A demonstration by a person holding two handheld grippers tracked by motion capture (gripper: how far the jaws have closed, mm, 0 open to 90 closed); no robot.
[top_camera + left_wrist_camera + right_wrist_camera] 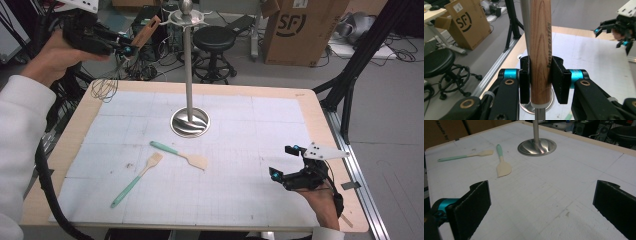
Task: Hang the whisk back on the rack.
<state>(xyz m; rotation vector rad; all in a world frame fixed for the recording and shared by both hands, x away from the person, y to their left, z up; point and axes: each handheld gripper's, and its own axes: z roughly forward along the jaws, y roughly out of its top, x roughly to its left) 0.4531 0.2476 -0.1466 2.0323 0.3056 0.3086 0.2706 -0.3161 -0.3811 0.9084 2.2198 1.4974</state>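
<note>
My left gripper (127,47) is raised at the far left, shut on the wooden handle (146,31) of a whisk. The whisk's wire loops (104,89) hang down over the table's left corner. In the left gripper view both pads clamp the handle (540,62), which stands just in front of the pole (524,15) of the metal stand. That stand (188,75) rises from a round base (190,121) to a ring of hooks (186,17) level with the handle's tip. My right gripper (283,161) rests low at the near right, open, with nothing between its pads (477,202).
Two mint-handled spatulas lie on the white mat: one (179,154) near the middle and one (136,180) nearer the front left. A black stool (214,40) and a cardboard box (300,30) stand behind the table. A cable (47,185) trails along the left edge.
</note>
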